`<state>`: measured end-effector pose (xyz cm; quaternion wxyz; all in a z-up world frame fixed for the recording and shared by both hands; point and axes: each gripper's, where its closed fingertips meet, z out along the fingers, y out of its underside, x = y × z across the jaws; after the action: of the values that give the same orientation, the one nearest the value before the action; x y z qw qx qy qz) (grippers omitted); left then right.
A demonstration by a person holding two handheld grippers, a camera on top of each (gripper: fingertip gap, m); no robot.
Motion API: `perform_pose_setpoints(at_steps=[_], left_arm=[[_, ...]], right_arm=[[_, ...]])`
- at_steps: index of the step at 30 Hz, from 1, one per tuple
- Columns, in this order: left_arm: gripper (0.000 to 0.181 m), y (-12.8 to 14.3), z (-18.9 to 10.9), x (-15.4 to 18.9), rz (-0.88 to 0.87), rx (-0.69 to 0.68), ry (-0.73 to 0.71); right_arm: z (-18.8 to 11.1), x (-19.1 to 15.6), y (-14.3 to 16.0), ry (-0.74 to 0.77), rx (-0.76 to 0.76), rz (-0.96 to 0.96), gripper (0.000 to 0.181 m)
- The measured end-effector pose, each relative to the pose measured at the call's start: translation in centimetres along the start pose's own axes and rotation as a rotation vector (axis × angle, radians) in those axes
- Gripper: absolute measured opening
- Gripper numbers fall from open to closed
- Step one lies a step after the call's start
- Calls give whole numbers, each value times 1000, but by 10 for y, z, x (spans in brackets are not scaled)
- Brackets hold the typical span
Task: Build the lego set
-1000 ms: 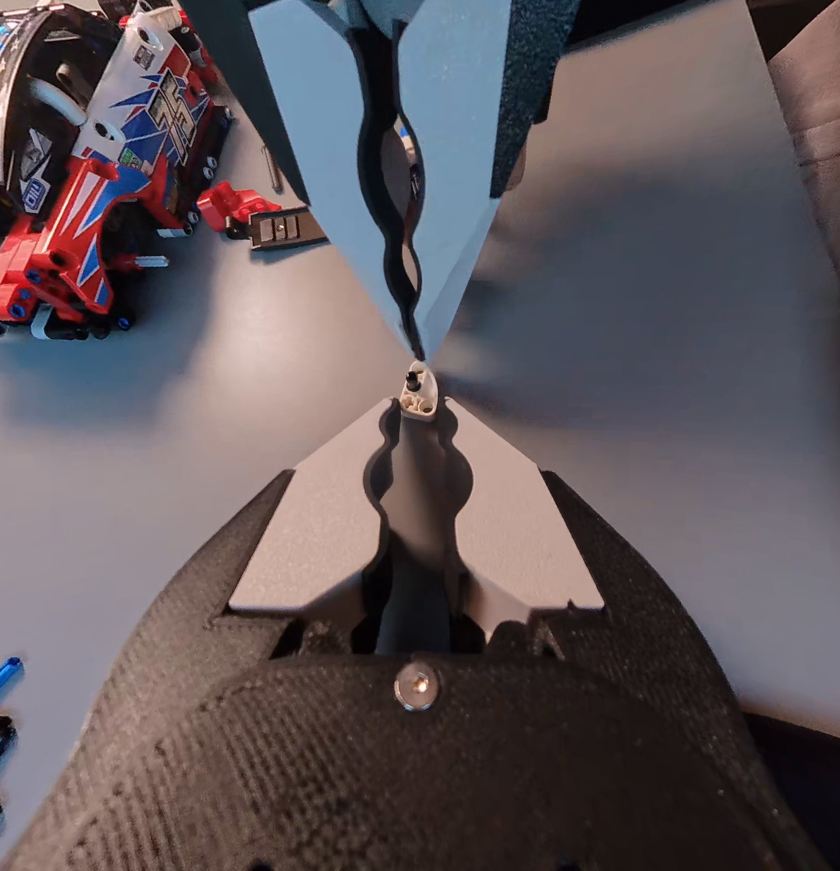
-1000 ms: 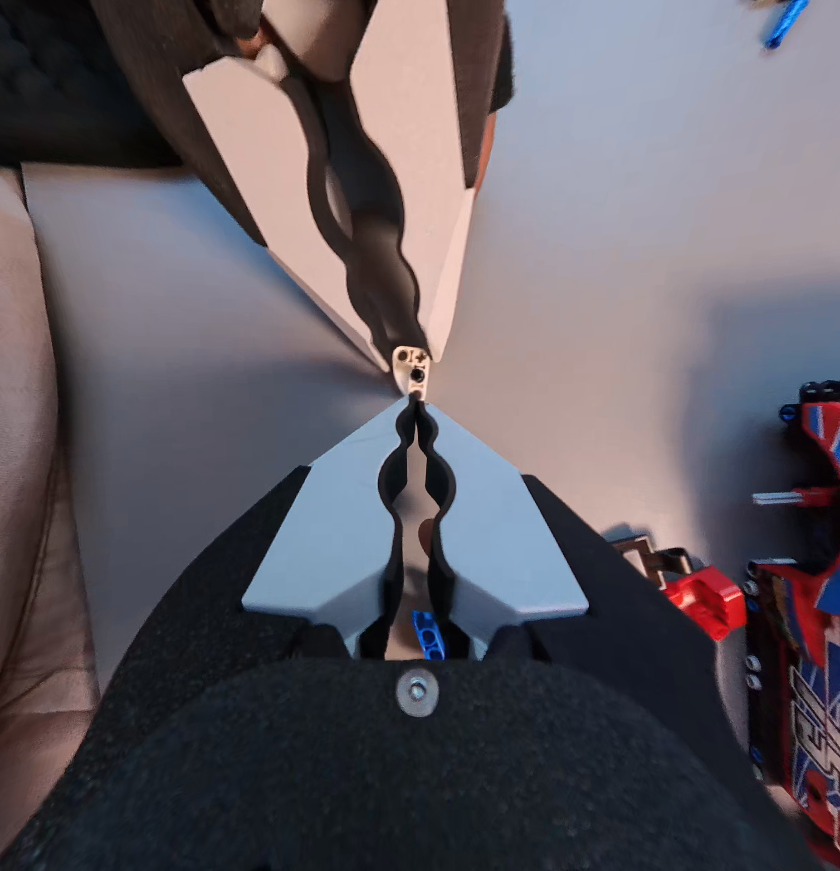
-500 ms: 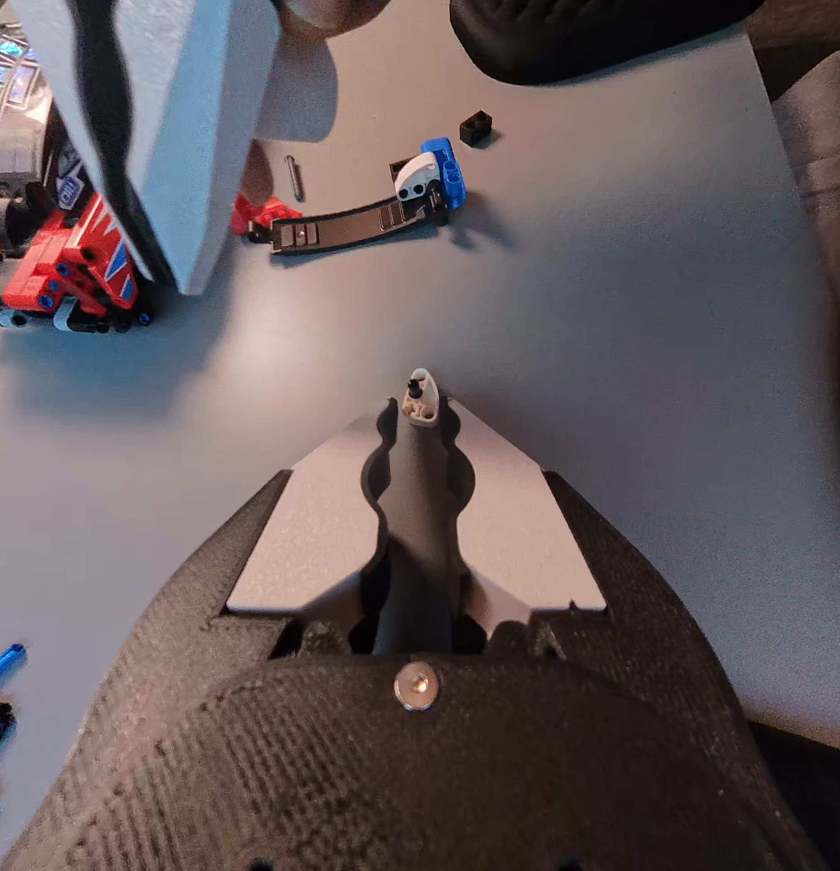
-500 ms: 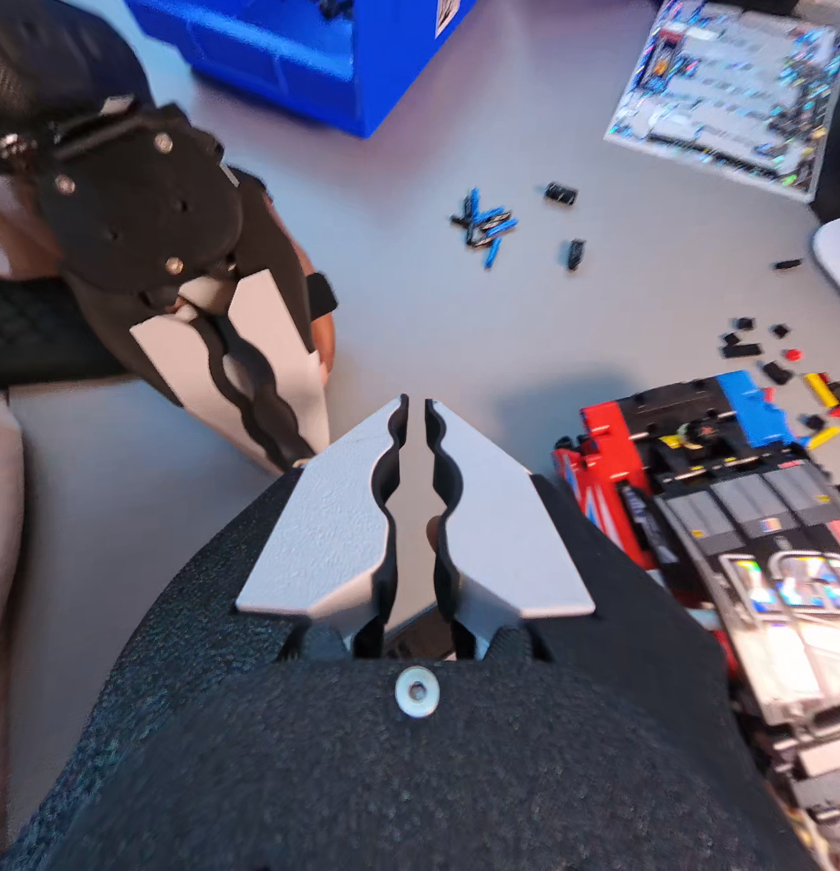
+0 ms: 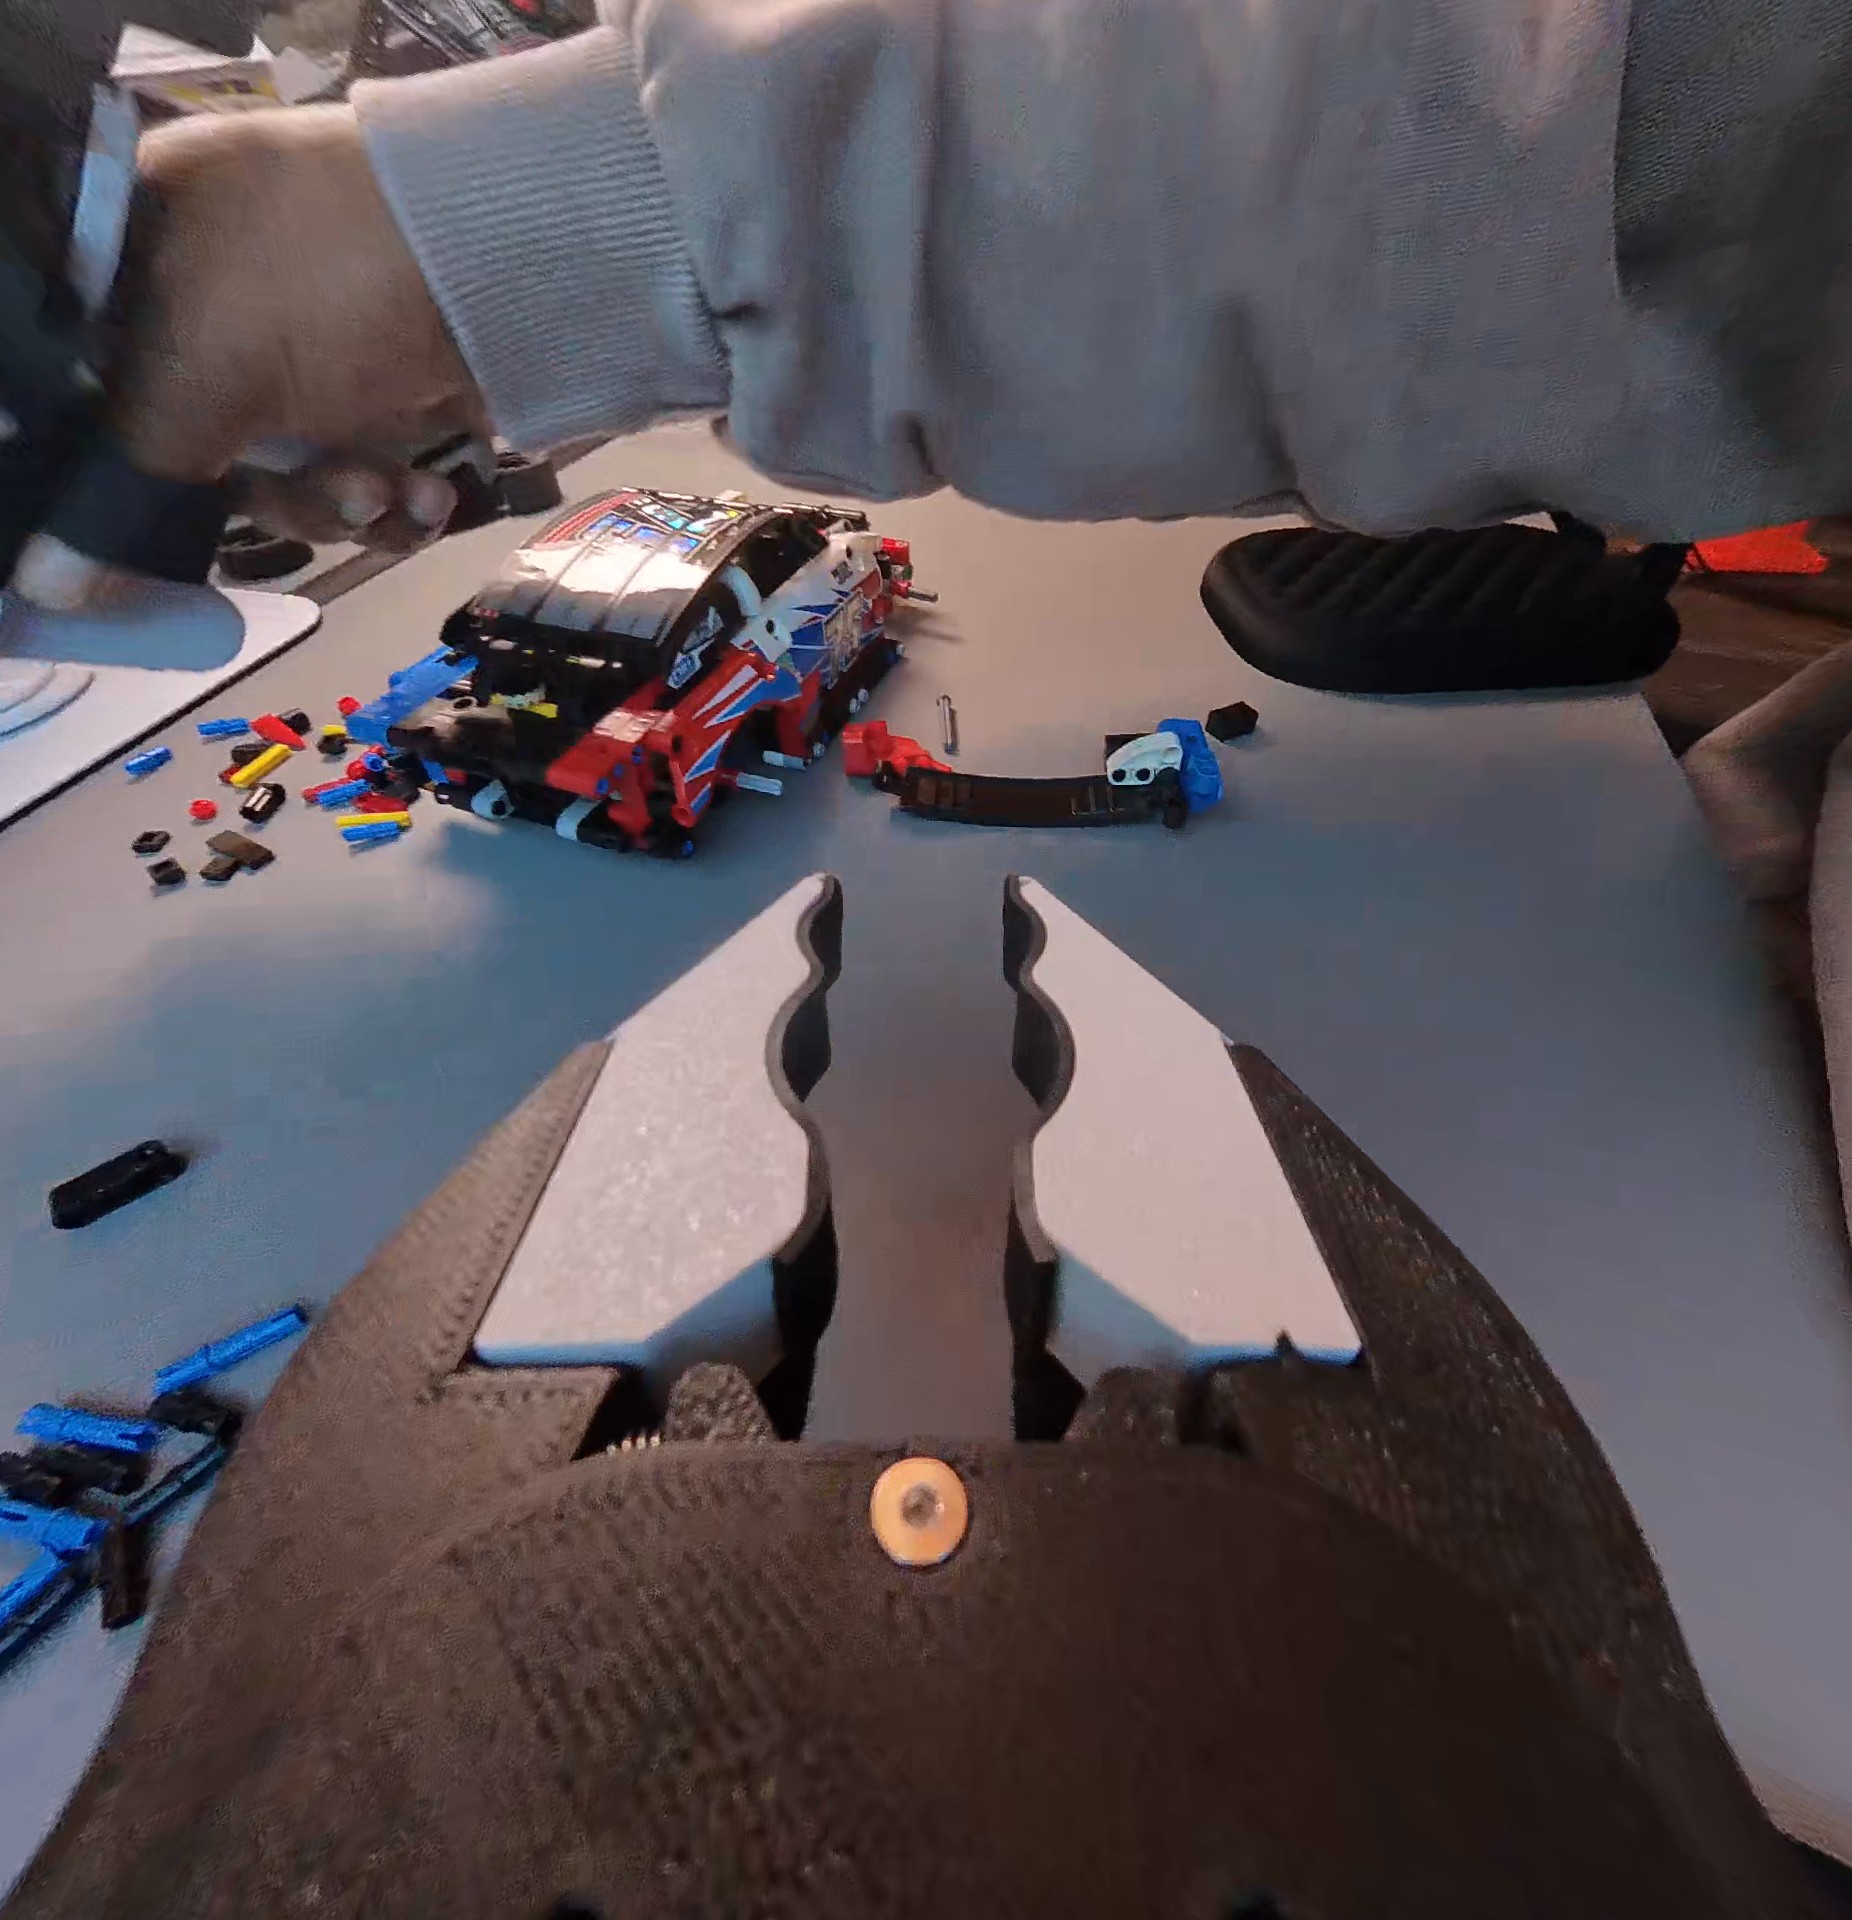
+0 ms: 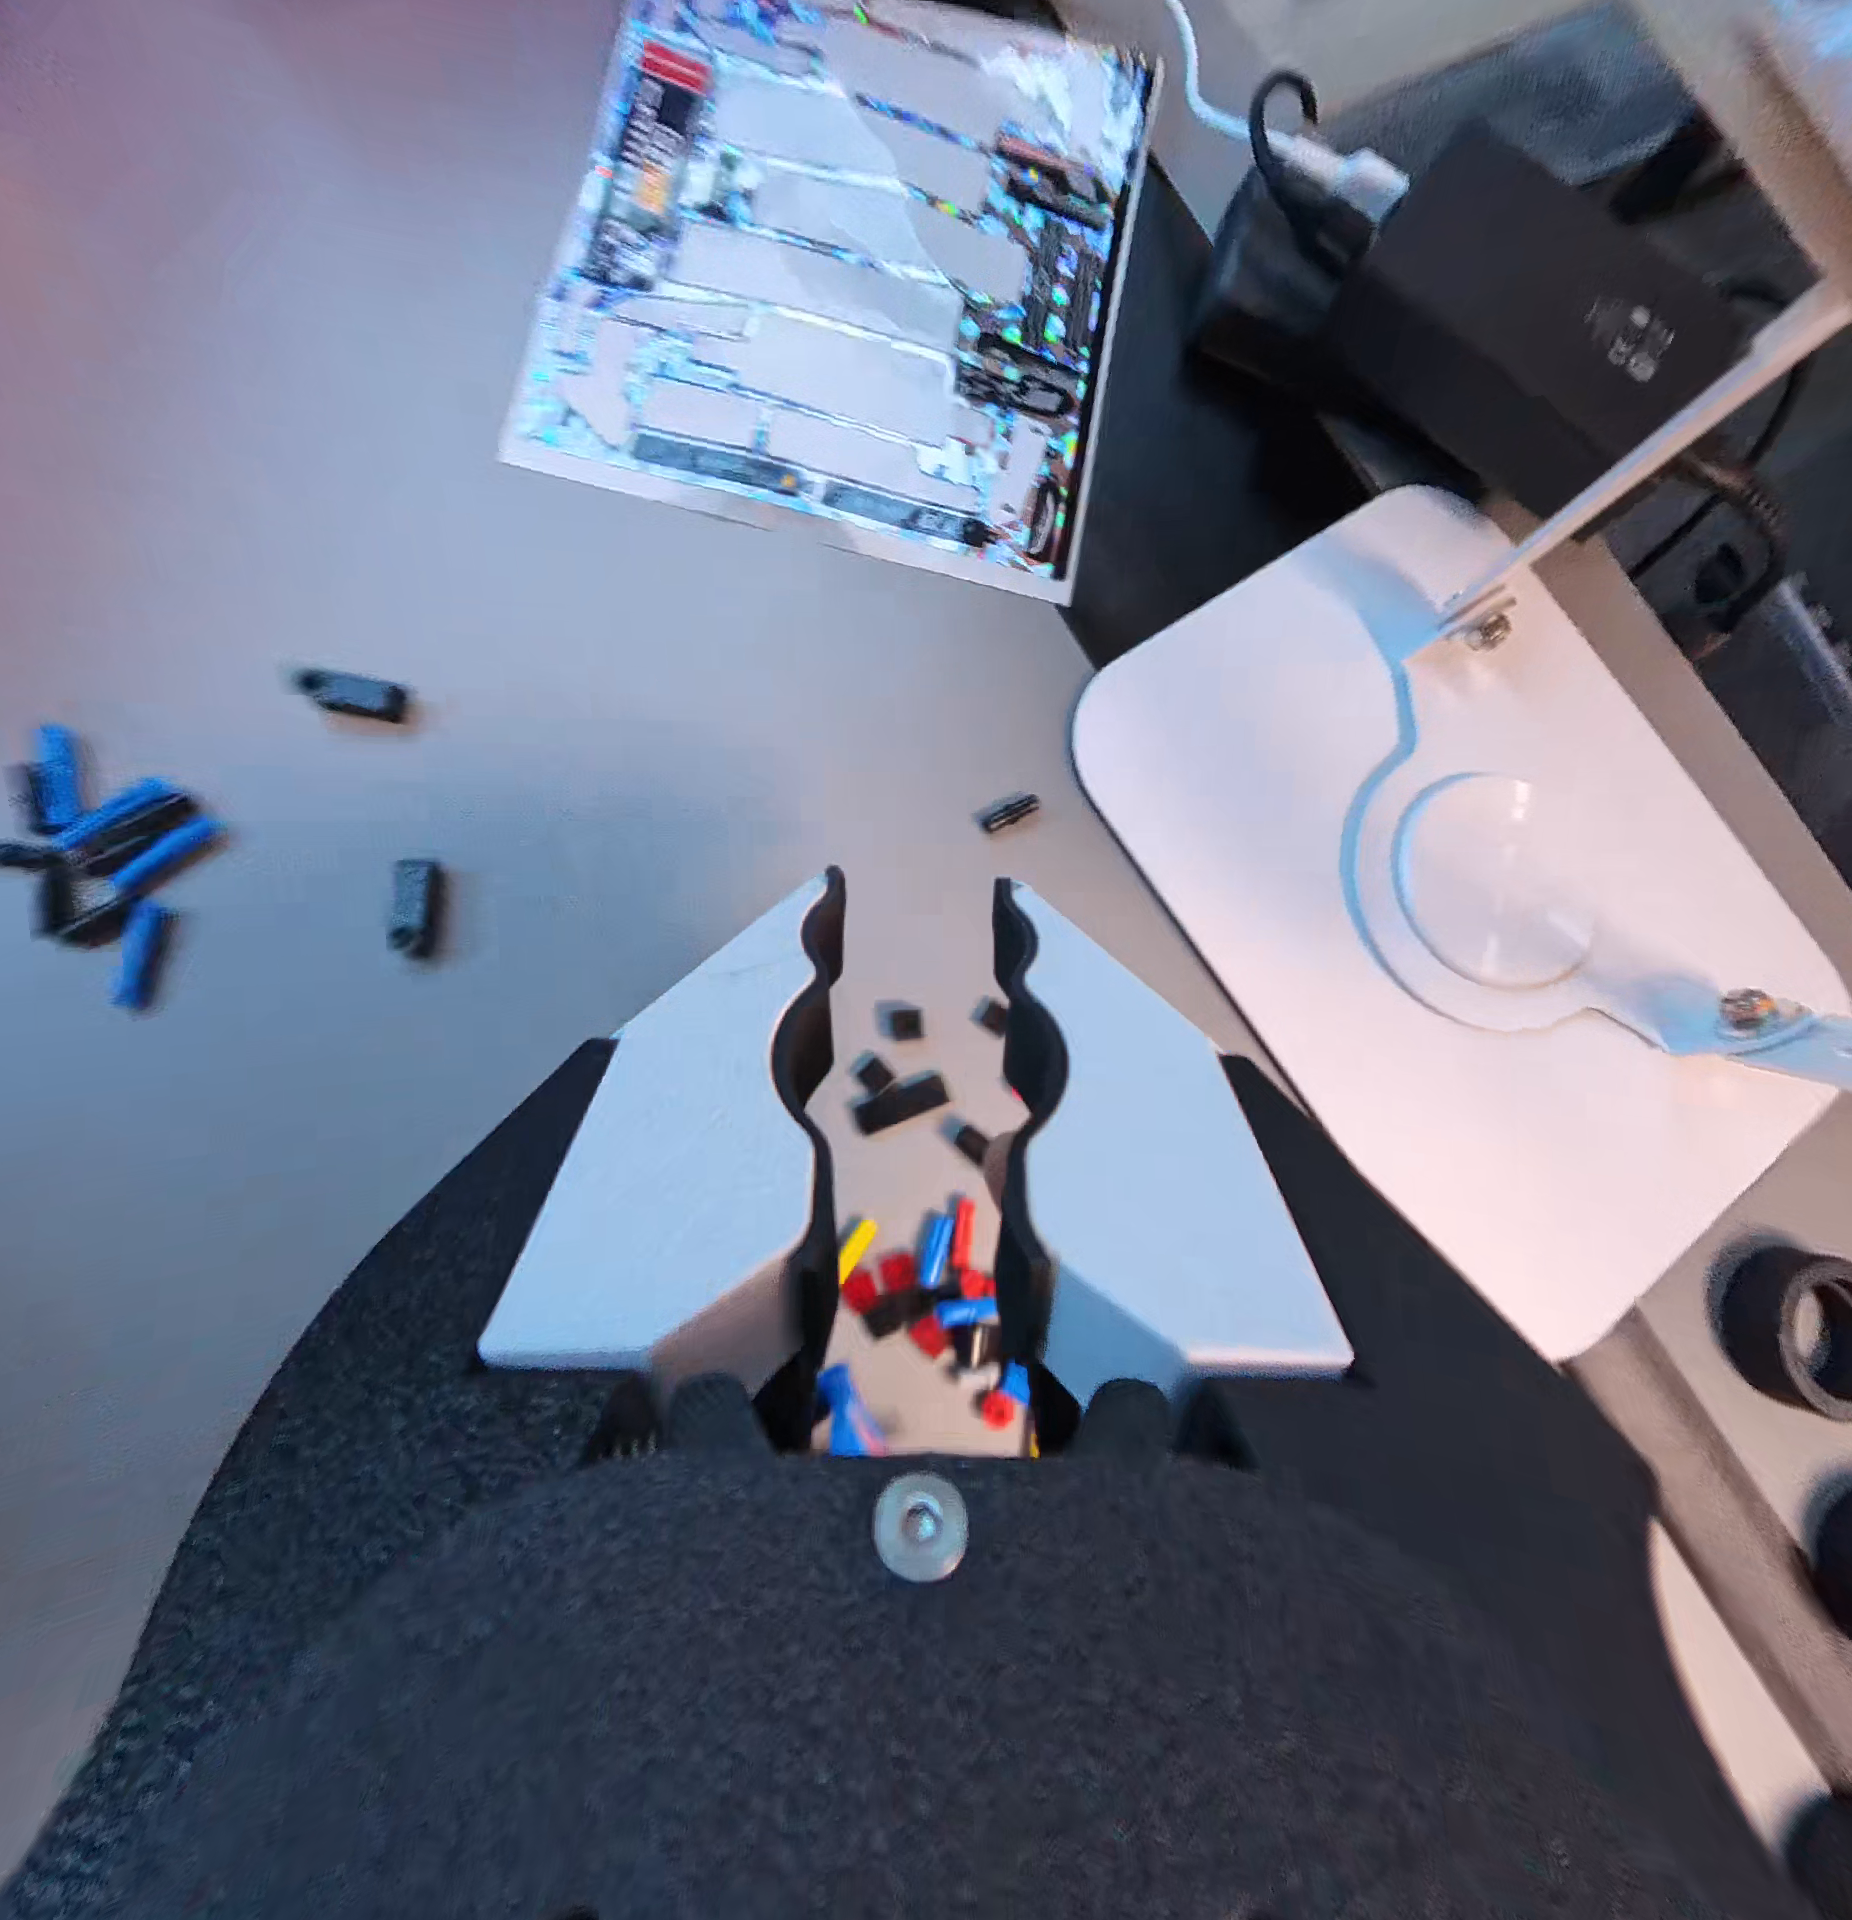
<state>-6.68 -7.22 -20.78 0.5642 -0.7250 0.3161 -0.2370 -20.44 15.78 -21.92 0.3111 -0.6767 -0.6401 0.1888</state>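
A partly built red, white, blue and black lego car [image 5: 673, 665] stands on the grey table [image 5: 1369, 987]. To its right lies a curved black beam with a white and blue end [image 5: 1047, 795] and a red piece [image 5: 880, 748]. My left gripper [image 5: 920, 904] is open and empty, hovering above bare table in front of the car. My right gripper [image 6: 914, 894] is open and empty, above a scatter of small red, blue, yellow and black pieces [image 6: 927, 1278].
An instruction booklet [image 6: 839, 291] lies at the far side of the table. A white stand base [image 6: 1462, 894] is to the right, black tyres [image 6: 1815, 1340] beside it. Blue and black pins [image 6: 101, 852] lie left. A person's sleeve [image 5: 1005, 239] hangs over the car.
The left gripper has opened and tilted up; the small white piece it held is no longer between its fingers. The right gripper has swung away over the loose pieces and opened wider.
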Motion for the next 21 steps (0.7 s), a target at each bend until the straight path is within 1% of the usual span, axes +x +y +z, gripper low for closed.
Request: perform_pose_setpoints(at_steps=[1, 4, 7, 8, 9, 10, 11, 14, 15, 17, 19, 21], left_arm=[[29, 0, -1, -2, 0, 2, -12], [30, 1, -1, -8, -18, 2, -30], [31, 4, -1, -10, -35, -9, -31], [31, 4, -1, -9, -36, -11, -30], [31, 4, -1, -9, -34, -12, -28], [31, 4, -1, -8, -32, -13, -27], [31, 5, 0, -8, -29, -15, -25], [30, 5, 0, -8, -28, -17, -32], [29, 4, -1, -11, -31, -14, -44], [29, 1, -5, -17, -44, 6, -76], [28, -7, -10, -24, -81, 52, -105], [28, -16, -16, -33, -132, 112, -133]], right_arm=[[14, 7, 1, -8, -31, 33, 27], [46, 17, 5, -18, -104, 99, 27], [62, 25, 13, 25, -174, 113, 25], [66, 25, 14, 26, -187, 121, 24], [69, 25, 16, 27, -196, 126, 19], [70, 25, 15, 31, -193, 130, 8], [71, 26, 16, 40, -200, 130, 3], [66, 21, 16, 27, -214, 68, 2], [59, 15, 11, 0, -181, 37, 3], [31, -17, -7, -142, -57, -10, 2], [-12, -57, -25, -284, 108, -23, 2], [-66, -99, -37, -434, 301, 25, 2]])
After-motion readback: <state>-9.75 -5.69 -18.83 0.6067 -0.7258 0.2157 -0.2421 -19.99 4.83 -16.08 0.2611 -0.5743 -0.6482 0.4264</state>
